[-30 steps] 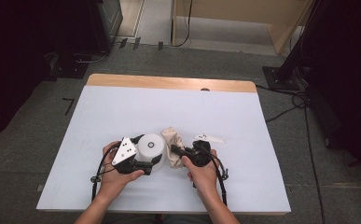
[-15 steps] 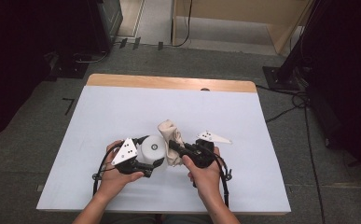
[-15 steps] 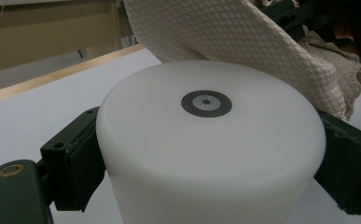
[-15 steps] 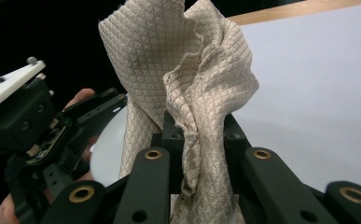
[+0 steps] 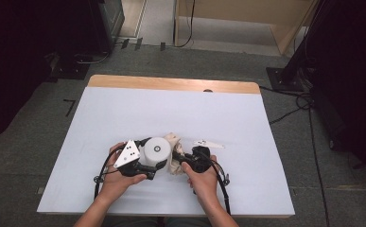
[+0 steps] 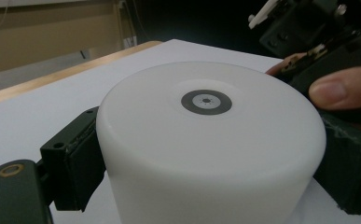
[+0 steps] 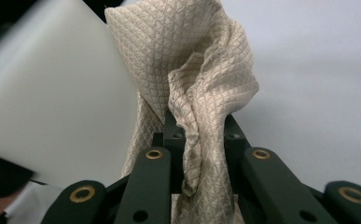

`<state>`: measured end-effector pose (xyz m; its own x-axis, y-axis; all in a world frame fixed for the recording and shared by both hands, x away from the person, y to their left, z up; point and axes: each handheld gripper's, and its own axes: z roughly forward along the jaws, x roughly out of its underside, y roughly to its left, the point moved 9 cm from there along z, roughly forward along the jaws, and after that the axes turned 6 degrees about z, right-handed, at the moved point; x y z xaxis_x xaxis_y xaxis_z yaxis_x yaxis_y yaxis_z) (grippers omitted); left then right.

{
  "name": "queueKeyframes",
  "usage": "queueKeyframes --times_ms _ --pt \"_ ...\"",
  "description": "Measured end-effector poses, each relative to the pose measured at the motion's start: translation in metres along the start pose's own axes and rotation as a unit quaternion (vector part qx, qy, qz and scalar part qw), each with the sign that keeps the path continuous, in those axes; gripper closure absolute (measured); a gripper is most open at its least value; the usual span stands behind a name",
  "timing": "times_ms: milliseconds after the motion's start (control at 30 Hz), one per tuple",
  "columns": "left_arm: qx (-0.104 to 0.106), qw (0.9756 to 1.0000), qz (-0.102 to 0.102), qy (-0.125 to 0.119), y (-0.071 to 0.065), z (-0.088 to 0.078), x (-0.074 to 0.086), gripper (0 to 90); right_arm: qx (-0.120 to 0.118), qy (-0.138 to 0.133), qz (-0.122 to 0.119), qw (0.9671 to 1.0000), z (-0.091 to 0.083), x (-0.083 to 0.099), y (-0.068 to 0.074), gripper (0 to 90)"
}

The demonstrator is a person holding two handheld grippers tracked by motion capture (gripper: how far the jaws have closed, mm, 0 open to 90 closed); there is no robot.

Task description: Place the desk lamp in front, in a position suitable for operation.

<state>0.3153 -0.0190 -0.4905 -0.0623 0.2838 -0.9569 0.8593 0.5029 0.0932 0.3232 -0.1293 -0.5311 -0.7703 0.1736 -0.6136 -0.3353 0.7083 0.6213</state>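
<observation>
A white table (image 5: pixel 124 118) holds the work near its front edge. There the left gripper (image 5: pixel 145 163) has its jaws clamped on the sides of a white cylindrical container (image 6: pixel 206 140). Just beside it, the right gripper (image 5: pixel 183 158) has its jaws pinched together on a beige quilted cloth (image 7: pixel 192 84), which seems to touch the container's side. To wipe well, keep the container firmly clamped and press the cloth flat against its wall.

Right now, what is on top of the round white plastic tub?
On the round white plastic tub, clamped by the left gripper, a small grey ring mark sits in the middle. What is underneath it is hidden.
</observation>
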Motion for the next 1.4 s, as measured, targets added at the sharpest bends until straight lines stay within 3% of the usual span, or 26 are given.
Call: queueKeyframes --times_ms 67,233,500,633,767,900,1133,1400 --pt "0.000 1.0000 0.000 0.000 0.000 0.000 0.000 8.9 0.011 0.011 0.002 0.9999 0.004 0.005 -0.005 78.5" --pt "0.000 1.0000 0.000 -0.002 0.000 0.000 0.000 8.9 0.013 0.012 0.003 0.9998 0.005 0.006 -0.006 78.6" --pt "0.001 1.0000 -0.001 -0.002 0.000 0.000 0.000 8.9 -0.028 -0.024 -0.003 0.9993 -0.017 -0.016 0.018 78.4" --pt "0.000 1.0000 -0.001 -0.003 0.000 0.000 0.000 8.9 -0.041 -0.048 -0.019 0.9979 -0.030 -0.027 0.033 78.3" --pt "0.000 1.0000 -0.002 -0.005 0.000 0.000 0.001 8.9 -0.045 -0.055 -0.029 0.9970 -0.034 -0.031 0.037 78.2" --pt "0.000 1.0000 -0.002 -0.005 0.000 0.000 0.001 8.9 -0.039 -0.046 -0.022 0.9979 -0.028 -0.025 0.031 78.2" --pt "0.000 1.0000 -0.002 -0.006 0.000 0.000 0.001 8.9 -0.012 -0.003 0.001 0.9999 -0.005 -0.005 0.005 78.3" --pt "0.000 1.0000 -0.002 -0.006 0.000 0.000 0.001 8.8 0.017 0.022 0.003 0.9996 0.008 0.010 -0.010 78.3"
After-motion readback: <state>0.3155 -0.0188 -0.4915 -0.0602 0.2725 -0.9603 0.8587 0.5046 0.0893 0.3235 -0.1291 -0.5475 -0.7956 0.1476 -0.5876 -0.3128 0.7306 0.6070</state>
